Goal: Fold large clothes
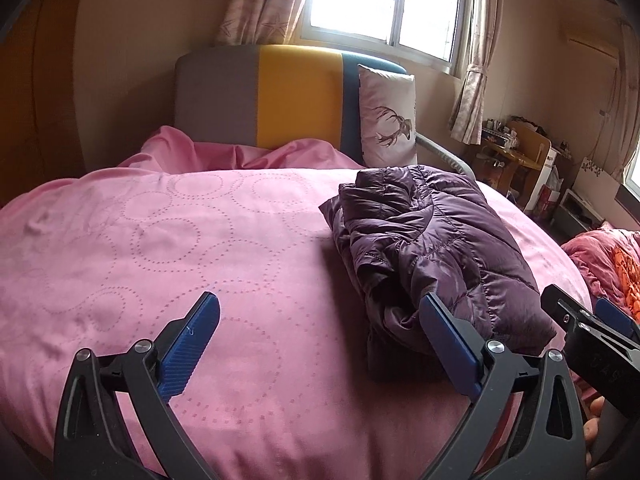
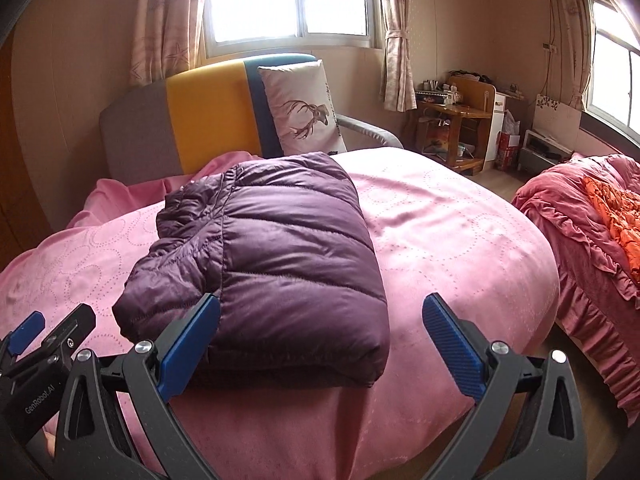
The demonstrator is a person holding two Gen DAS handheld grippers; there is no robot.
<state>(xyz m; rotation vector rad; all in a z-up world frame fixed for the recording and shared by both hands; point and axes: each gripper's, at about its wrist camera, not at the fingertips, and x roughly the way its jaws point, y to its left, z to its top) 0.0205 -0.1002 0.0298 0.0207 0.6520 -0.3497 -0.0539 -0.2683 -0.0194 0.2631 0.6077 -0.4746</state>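
A purple quilted puffer jacket (image 1: 432,252) lies folded into a compact bundle on the pink bedspread (image 1: 160,240). It also shows in the right wrist view (image 2: 272,256), on the pink bedspread (image 2: 460,248). My left gripper (image 1: 320,332) is open and empty, held above the bed to the left of the jacket's near end. My right gripper (image 2: 320,332) is open and empty, just in front of the jacket's near edge. The right gripper's body shows at the right edge of the left wrist view (image 1: 592,332); the left gripper's body shows at the lower left of the right wrist view (image 2: 40,356).
A grey, yellow and blue headboard (image 1: 280,100) and a white deer-print pillow (image 1: 390,116) stand at the bed's far end. A second bed with red-pink bedding (image 2: 592,232) is to the right. A wooden desk (image 2: 456,124) stands by the far wall.
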